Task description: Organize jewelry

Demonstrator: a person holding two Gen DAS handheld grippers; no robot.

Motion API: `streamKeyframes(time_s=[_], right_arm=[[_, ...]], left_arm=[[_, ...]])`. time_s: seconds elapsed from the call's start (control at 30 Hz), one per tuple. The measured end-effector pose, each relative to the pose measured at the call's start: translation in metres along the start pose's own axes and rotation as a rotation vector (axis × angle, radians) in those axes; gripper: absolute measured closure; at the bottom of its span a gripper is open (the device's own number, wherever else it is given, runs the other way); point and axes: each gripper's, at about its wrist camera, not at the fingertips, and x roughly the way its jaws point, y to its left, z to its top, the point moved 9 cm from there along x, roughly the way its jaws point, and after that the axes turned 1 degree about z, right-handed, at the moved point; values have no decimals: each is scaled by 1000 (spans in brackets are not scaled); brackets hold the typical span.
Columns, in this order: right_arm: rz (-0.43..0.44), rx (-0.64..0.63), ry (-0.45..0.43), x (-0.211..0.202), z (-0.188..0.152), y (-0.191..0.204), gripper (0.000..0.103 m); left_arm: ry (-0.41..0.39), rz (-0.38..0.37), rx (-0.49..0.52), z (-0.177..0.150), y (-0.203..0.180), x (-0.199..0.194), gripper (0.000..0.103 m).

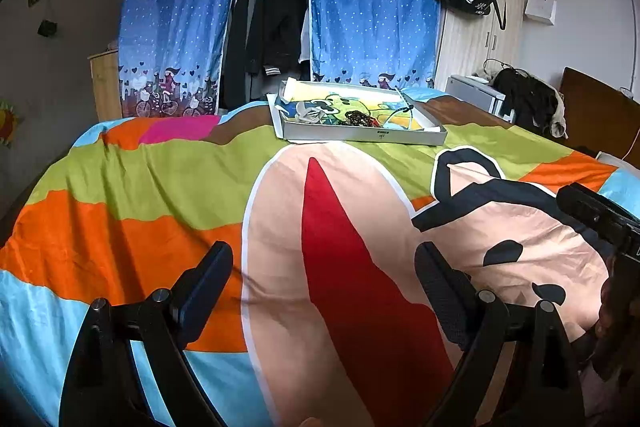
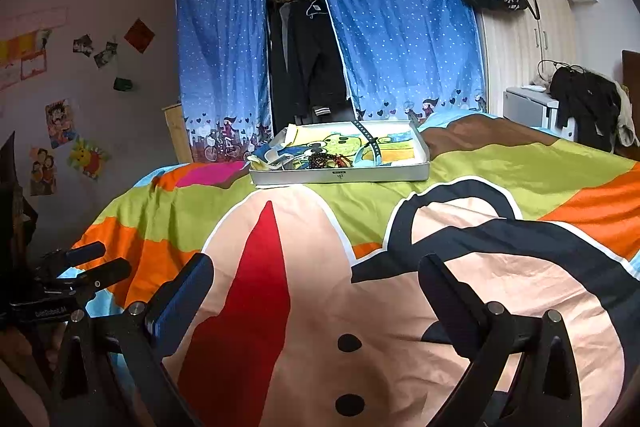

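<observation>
Both tools hang low over the bright cartoon duvet (image 1: 160, 187), and neither has anything in it: the left gripper (image 1: 324, 283) at the bottom of the left wrist view has its fingers spread wide over the red wedge of the print, and the right gripper (image 2: 316, 291) at the bottom of the right wrist view is spread just as wide and empty. The jewelry sits well apart from both, in the shallow white box tray (image 2: 340, 177) at the upper middle of each frame, near the far edge of the bed in front of the blue dotted curtain (image 2: 400, 27). Inside it I can make out a dark beaded bracelet (image 2: 320, 159), a dark strap or band (image 2: 370, 141) draped across the picture lining, and some pale crumpled wrapping (image 1: 308, 115) at the left end; finer pieces are too small to tell. The trouble I'd expect is the tray itself: it rests on soft, rumpled bedding, so a push from one finger could tip or slide it towards the far edge. The beads lie heaped close to the strap, so a wide pinch may take up both, or snag the wrapping along with them. A thin chain could also slip between the pads, and the busy print would make a dropped piece hard to spot
</observation>
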Motion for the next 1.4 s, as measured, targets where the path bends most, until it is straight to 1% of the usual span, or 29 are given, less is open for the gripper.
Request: streamKeyframes(time_s=[0.47,1.1,1.4], right_arm=[[-4,13,13,-1,-7,-3,0],[-5,15,19,0,-7,-3,0],[-3,16,27,1,-10,-3,0]], left_arm=[[1,-3,1,0,-1,0,14],[10,-1,9,-7,-1,1,14],[21,45,-29,-12,7,2,14]])
